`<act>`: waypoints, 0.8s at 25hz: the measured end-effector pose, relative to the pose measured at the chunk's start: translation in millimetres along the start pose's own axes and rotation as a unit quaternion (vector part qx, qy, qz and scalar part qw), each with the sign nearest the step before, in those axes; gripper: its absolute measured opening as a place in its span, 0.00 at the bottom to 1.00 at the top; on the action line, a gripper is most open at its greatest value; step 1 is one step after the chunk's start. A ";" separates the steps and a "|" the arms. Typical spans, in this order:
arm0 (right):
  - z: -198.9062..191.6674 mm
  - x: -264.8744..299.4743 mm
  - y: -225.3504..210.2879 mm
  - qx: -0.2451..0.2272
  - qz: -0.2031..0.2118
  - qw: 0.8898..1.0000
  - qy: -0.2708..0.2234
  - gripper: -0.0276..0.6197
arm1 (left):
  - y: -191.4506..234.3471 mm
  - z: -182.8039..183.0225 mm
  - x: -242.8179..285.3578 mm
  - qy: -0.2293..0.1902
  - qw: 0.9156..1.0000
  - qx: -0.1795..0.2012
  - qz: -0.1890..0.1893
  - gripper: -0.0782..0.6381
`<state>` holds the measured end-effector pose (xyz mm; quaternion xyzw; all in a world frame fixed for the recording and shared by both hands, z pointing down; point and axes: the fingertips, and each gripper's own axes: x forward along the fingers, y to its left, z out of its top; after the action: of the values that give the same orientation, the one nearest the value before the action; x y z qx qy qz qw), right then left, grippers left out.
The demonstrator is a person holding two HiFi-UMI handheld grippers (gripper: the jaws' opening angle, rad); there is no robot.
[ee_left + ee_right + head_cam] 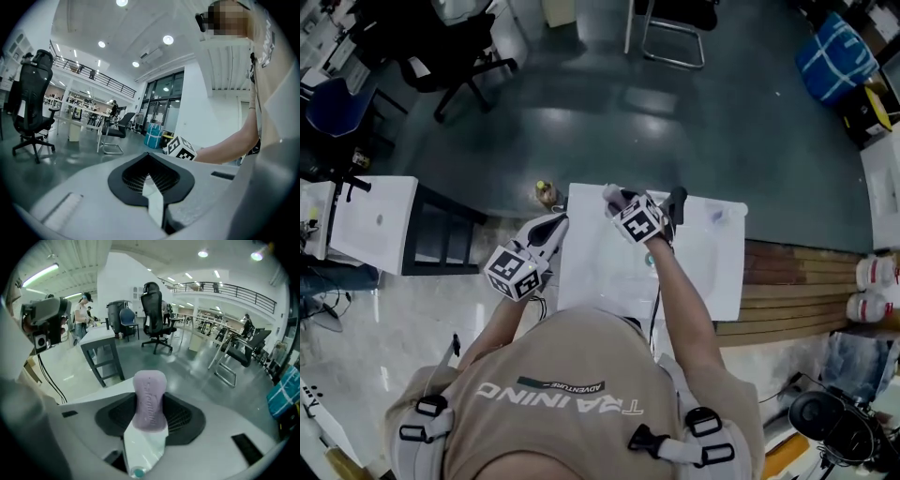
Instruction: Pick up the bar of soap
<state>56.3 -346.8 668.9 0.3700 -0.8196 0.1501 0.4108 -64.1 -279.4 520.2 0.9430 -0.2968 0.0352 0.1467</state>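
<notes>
Right hand-held gripper (pixel 149 423): clenched on the bar of soap (pixel 150 397). The soap is pale lilac with rounded ends. It stands on end between the two jaws, its upper half clear above the dark pads. There is raised lettering down its broad face, too soft to read. This view looks out level across the room, with grey floor behind the bar, so it is held up in the air and touches no surface.

Head view: the right hand-held gripper (pixel 623 201) is over the far edge of the white worktop (pixel 712 272), arm stretched forward. The pale bit at its tip is probably the soap (pixel 612 193); it is too small to be sure.

Left hand-held gripper (pixel 151 185): jaws pressed together, nothing between them. In the head view it (pixel 546 232) sits just off the worktop's left edge, near the right one but apart from it. The right gripper's marker cube (pixel 181 148) shows just beyond it in the left gripper view.

Surroundings: black office chair (pixel 154 317) on the glossy floor. A second white table (pixel 375 225) stands to the person's left, and a blue bag (pixel 836 56) is far right. A small yellow object (pixel 546 193) lies on the floor by the worktop's far left corner.
</notes>
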 end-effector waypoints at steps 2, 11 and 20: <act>8.1 -13.9 1.1 0.020 -0.003 0.999 -0.035 0.32 | 0.3 5.9 -1.6 -0.006 1.000 0.002 0.005 0.11; 52.6 -81.8 14.4 0.062 -0.007 0.982 -0.180 0.32 | -1.3 29.9 -4.6 -0.026 0.999 0.022 0.012 0.11; 94.6 -162.2 20.3 0.074 -0.020 0.952 -0.296 0.32 | -16.1 59.1 -0.1 -0.053 0.997 0.048 -0.002 0.11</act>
<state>51.3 -306.6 484.4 0.4436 -0.8835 0.0861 0.1236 -56.3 -284.4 459.7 0.9501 -0.2998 -0.0008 0.0856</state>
